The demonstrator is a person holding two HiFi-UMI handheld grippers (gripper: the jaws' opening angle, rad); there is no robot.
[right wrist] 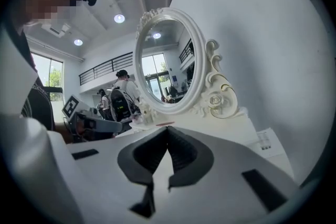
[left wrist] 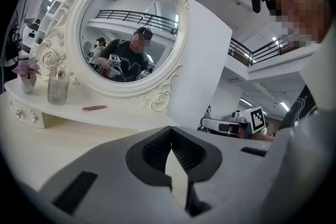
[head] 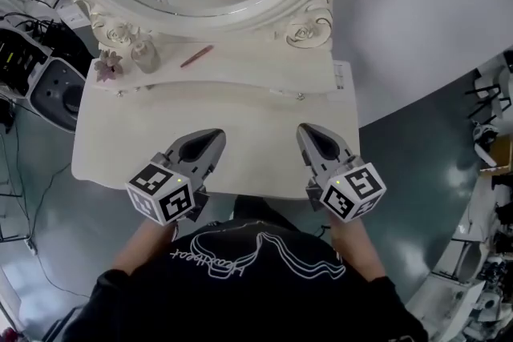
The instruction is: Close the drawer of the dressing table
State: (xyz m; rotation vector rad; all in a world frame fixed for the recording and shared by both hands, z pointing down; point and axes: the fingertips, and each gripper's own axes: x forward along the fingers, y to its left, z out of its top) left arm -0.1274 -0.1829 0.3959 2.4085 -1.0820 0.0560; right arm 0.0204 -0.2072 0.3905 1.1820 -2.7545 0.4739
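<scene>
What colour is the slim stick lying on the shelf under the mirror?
Pinkish red. The slim stick shows best in the head view.

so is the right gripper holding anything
No, the right gripper has its jaws closed tip to tip with nothing between them.

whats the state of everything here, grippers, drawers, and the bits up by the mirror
left gripper: shut, empty
right gripper: shut, empty
small shelf drawer: shut, front flush
dressing table: no open drawer showing at its front edge
glass bottle: upright
flower vase: upright
pink stick: lying flat
</scene>
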